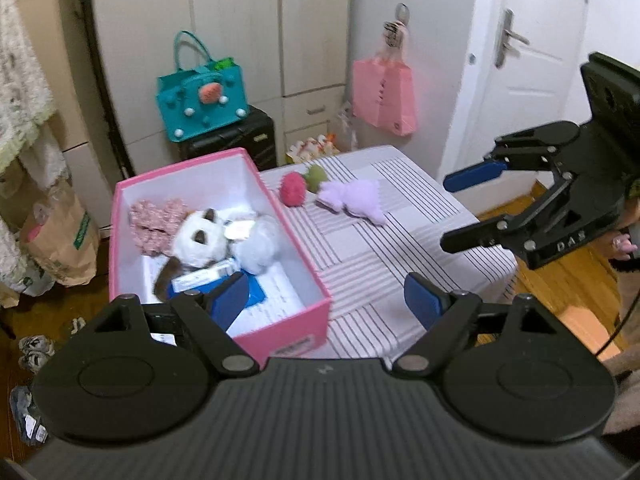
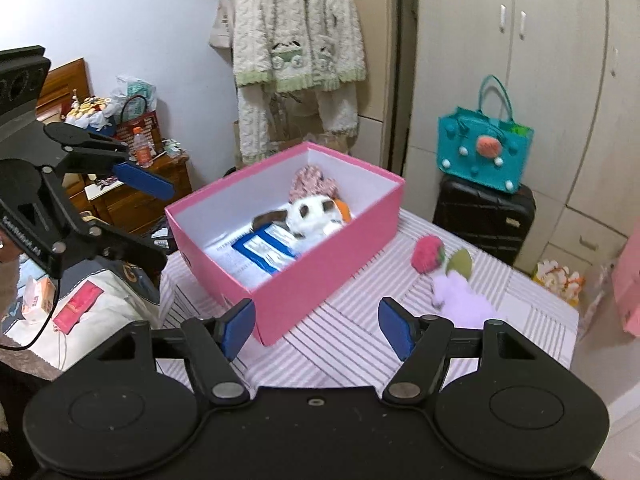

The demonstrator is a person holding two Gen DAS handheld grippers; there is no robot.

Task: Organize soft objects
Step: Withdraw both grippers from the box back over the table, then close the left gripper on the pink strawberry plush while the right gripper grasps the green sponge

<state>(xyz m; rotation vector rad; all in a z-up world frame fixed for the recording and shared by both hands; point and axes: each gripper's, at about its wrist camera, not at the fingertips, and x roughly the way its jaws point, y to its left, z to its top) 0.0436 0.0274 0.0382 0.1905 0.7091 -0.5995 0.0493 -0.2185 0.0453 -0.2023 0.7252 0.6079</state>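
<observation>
Both your left gripper (image 1: 326, 300) and right gripper (image 2: 316, 326) hang spread and empty beside the pink box (image 1: 298, 324). Reach carelessly for the purple plush (image 1: 356, 200) beyond it and you may knock the box askew.

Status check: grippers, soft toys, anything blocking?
Left gripper and right gripper open, empty. White plush dog in pink cardboard box; lilac plush toy on striped tabletop. Nothing blocking.

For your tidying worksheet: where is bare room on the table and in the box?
Free: the striped cloth between the pink box and table edge, and the box's near end. Crowded: the box's far end with the plush dog, and the far corner by the lilac toy.
</observation>
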